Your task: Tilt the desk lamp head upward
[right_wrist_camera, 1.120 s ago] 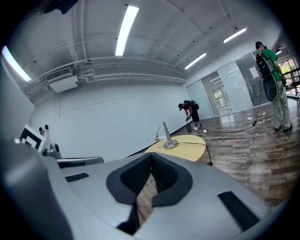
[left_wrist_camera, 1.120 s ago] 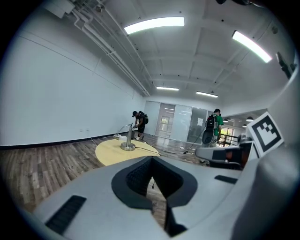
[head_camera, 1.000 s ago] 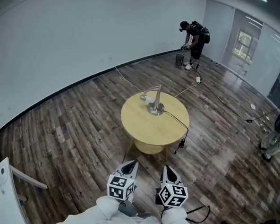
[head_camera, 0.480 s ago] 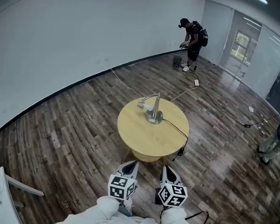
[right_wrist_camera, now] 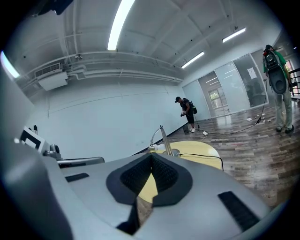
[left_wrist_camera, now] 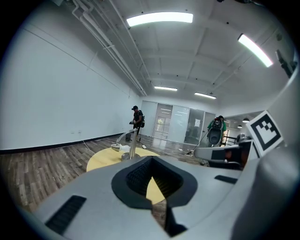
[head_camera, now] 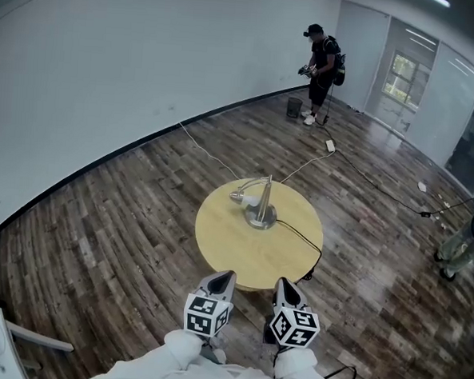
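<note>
A silver desk lamp (head_camera: 259,204) stands on a round yellow table (head_camera: 241,249), its head (head_camera: 238,197) hanging low to the left on a curved arm. The left gripper view shows the lamp (left_wrist_camera: 129,143) ahead, and the right gripper view shows the lamp (right_wrist_camera: 162,139) too. My left gripper (head_camera: 219,285) and right gripper (head_camera: 285,291) are held side by side in front of the table's near edge, well short of the lamp. Both are shut with nothing between the jaws.
A black cord (head_camera: 302,236) runs from the lamp base over the table's right edge to the wood floor. A white cable (head_camera: 203,149) lies on the floor behind the table. A person (head_camera: 318,60) stands by the far wall. Another person (head_camera: 468,235) is at the right edge.
The table and lamp have come nearer in the head view as I moved towards them. The far person has straightened up. Both grippers stay shut.
</note>
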`<action>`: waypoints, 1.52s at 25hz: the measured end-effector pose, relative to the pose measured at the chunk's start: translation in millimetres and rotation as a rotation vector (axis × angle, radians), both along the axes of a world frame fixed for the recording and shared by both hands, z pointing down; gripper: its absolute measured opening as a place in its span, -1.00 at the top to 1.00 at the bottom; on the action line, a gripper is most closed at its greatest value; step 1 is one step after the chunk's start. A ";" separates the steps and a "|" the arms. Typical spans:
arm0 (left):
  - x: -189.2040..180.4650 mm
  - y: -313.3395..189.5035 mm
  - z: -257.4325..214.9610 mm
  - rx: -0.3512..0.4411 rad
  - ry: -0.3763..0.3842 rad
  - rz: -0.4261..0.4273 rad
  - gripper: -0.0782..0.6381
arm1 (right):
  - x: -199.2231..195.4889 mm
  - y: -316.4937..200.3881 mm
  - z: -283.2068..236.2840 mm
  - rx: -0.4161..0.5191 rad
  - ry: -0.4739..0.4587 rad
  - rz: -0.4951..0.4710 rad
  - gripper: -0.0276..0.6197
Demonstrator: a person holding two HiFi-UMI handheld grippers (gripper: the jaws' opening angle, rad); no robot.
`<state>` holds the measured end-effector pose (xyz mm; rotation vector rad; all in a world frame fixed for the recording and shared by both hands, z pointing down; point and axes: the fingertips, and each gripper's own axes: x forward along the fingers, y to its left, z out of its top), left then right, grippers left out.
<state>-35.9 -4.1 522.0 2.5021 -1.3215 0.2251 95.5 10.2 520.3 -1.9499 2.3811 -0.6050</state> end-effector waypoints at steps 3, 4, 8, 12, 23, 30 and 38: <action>-10.1 -24.6 0.8 0.003 -0.009 0.006 0.78 | -9.8 -19.6 -1.1 0.006 -0.006 0.004 0.87; -12.3 -32.0 0.6 0.004 -0.011 0.008 0.78 | -10.9 -24.3 -0.3 0.003 -0.007 0.008 0.87; -15.1 -57.0 2.9 -0.002 -0.008 0.015 0.78 | -7.4 -42.0 9.9 -0.025 -0.007 0.026 0.87; -15.8 -73.1 15.9 -0.040 -0.007 0.024 0.78 | -1.9 -57.7 17.3 -0.040 -0.008 0.052 0.87; 0.9 -137.9 32.7 -0.061 -0.035 0.026 0.78 | 10.7 -132.8 30.4 -0.049 -0.017 0.035 0.87; 21.3 -195.3 24.6 -0.053 -0.039 0.002 0.78 | 25.6 -198.7 19.4 -0.031 -0.017 -0.007 0.87; 47.9 -259.2 12.8 -0.033 -0.029 -0.041 0.78 | 55.7 -265.0 7.9 -0.011 -0.007 -0.045 0.87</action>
